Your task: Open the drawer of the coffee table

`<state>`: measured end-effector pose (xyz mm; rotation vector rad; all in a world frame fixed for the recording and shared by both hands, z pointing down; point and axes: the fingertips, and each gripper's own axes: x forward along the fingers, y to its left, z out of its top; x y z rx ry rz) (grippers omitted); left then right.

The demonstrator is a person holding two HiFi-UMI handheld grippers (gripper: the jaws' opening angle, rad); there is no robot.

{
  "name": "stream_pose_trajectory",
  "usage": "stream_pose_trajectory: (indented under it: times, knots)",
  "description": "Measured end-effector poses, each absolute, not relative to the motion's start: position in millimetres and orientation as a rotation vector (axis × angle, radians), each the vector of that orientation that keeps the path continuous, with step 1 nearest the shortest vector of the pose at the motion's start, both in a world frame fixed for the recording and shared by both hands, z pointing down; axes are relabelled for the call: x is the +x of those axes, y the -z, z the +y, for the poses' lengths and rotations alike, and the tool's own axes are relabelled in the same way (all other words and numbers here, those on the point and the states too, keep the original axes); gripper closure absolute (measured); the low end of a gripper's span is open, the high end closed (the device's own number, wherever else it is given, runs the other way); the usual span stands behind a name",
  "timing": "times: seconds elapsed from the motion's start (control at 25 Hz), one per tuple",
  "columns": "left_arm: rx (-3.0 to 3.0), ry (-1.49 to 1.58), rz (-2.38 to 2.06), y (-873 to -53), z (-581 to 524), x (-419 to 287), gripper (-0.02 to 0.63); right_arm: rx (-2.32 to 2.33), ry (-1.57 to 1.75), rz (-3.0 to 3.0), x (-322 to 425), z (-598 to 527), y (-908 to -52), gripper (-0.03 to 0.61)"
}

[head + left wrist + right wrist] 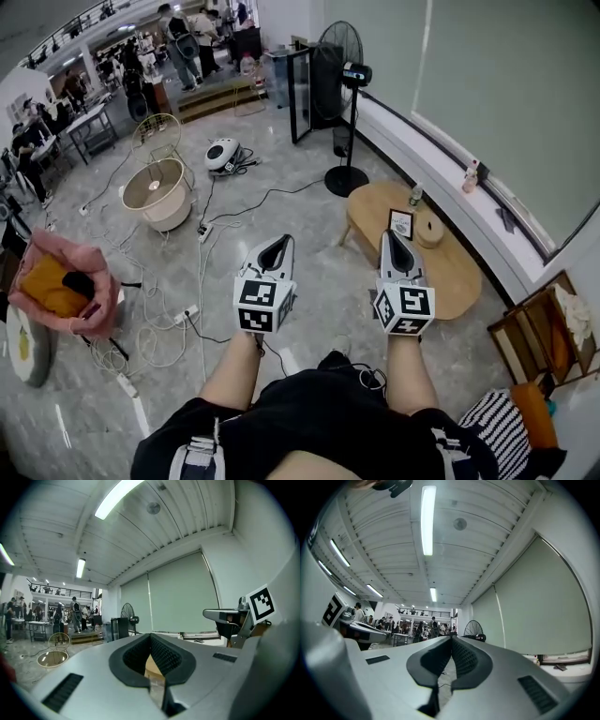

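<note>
We hold the left grey gripper point(277, 247) and the right grey gripper point(395, 240) level, both jaw pairs pressed together, pinching nothing. The oval light-wood coffee table point(454, 274) stands just beyond the right gripper.

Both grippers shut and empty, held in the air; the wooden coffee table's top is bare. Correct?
Not bare: the head view shows a framed card and a round object on the coffee table. The rest holds.

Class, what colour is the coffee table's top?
Light wood brown; the coffee table shows best in the head view.
</note>
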<state>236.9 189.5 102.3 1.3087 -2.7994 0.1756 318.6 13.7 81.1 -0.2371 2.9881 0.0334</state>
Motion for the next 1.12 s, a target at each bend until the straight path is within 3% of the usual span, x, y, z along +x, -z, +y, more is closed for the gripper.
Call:
stream_pose_trajectory:
  times: [0.76,1.12]
  knots:
    - [1.359,-0.251,-2.702,-105,-19,43,0.594,-0.299,0.037,3.035,125,-185,-85,0.565]
    - [1.379,-0.214,-2.671,-116,-83,-15,0.594,-0.298,0.001,3.071,67,-244,-89,0.565]
